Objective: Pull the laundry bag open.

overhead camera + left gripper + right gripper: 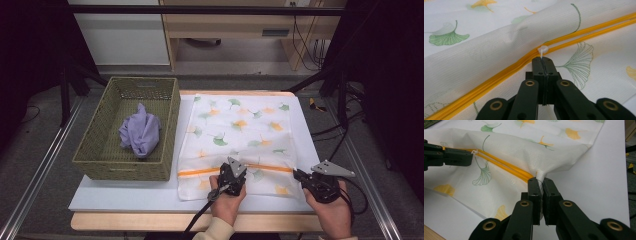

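1. Mesh laundry bag point(240, 135), white with a ginkgo-leaf print, lies flat on the white surface point(125, 192), its yellow zipper point(270, 168) running across the near end, close to the person.
2. At the near right corner, the right hand-held gripper point(297, 173) is clenched on the bag's edge where the zipper ends; in the right gripper view a bunch of mesh point(540, 178) is pinched between its jaws, pinning that end down.
3. Just beside it toward the middle, the left hand-held gripper point(237, 170) has its jaws pressed together on the small white zipper pull point(542, 50), which sits roughly midway along the zipper.
4. Judging by the 2 yellow tracks lying apart between the pull and the right hand-held gripper, that stretch is open; the other side of the pull looks joined. About half the zipper's run seems left to travel, though I cannot tell which way it is being drawn.
5. Farther off to the left, a woven green basket point(100, 150) holds a crumpled lavender cloth point(140, 132), apart from the bag. It likely goes into the bag, so that step is not yet done.
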The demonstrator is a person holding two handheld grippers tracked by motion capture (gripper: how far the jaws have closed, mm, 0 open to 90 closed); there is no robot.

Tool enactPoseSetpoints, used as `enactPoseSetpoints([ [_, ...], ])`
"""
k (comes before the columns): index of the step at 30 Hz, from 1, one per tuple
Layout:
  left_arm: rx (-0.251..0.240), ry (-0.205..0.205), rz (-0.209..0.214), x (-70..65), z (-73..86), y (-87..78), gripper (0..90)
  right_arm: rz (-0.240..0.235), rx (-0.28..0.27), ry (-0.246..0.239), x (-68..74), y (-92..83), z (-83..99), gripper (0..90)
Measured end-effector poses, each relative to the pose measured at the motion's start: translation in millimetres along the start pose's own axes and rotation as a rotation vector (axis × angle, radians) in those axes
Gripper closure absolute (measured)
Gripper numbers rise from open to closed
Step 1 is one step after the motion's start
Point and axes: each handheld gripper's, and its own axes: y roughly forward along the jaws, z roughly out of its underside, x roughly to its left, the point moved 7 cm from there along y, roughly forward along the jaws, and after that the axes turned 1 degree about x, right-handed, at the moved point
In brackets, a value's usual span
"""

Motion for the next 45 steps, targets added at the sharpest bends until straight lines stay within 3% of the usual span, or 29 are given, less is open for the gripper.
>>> enactPoseSetpoints([
  [12, -0.004, -0.019, -0.019, 9.0, 2.7, -5.8, 89.9, 0.002, 0.002, 0.001, -1.6, -0.8, 0.7, 86.2],
  [22, -0.001, -0.051, -0.034, 25.3, 11.3, -13.7, 89.9, 0.008, 0.005, 0.001, -4.6, -0.7, 1.7, 86.2],
  [45, 0.011, -0.048, -0.063, 41.8, 18.2, -26.5, 89.9, 0.009, 0.002, 0.003, -4.9, -2.4, 0.3, 86.2],
])
